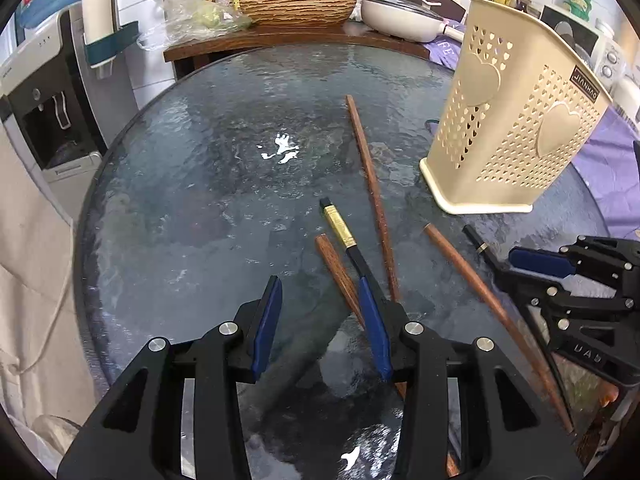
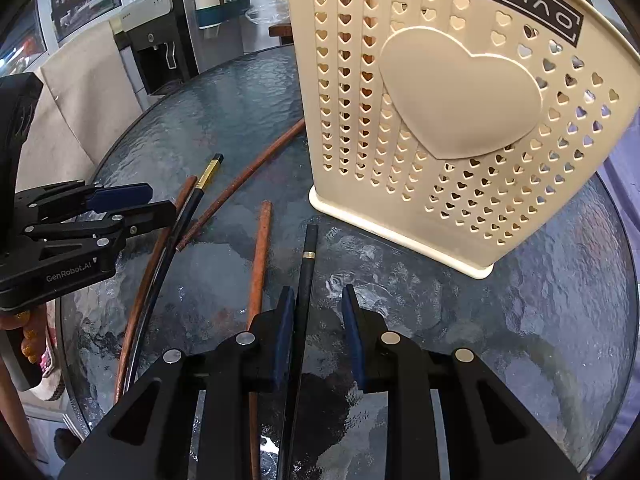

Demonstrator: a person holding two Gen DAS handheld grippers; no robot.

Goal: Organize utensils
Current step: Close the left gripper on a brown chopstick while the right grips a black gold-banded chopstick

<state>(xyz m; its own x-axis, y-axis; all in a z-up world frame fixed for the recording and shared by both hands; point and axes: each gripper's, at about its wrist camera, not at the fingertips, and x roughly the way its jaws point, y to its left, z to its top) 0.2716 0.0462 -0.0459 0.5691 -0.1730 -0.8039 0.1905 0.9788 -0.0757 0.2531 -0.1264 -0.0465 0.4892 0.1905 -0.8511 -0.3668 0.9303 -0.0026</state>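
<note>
Several chopsticks lie on the round glass table (image 1: 200,160). My left gripper (image 1: 320,320) hangs open over the glass with nothing between its pads. A short brown chopstick (image 1: 336,272) and a black chopstick with a wide gold band (image 1: 340,224) run under its right finger. My right gripper (image 2: 318,312) is open around a black chopstick with a thin gold ring (image 2: 308,264). The stick lies along the left pad; the right pad stands apart from it. A brown chopstick (image 2: 260,256) lies just to its left. The beige heart-holed utensil holder (image 2: 440,120) stands upright just beyond.
A long brown chopstick (image 1: 368,176) lies mid-table. Behind the table are a water dispenser (image 1: 52,112), a wicker basket (image 1: 296,4) and a lidded pan (image 1: 400,20). A purple cloth (image 1: 608,160) lies at the right. A person's sandalled foot (image 2: 40,344) shows below the table edge.
</note>
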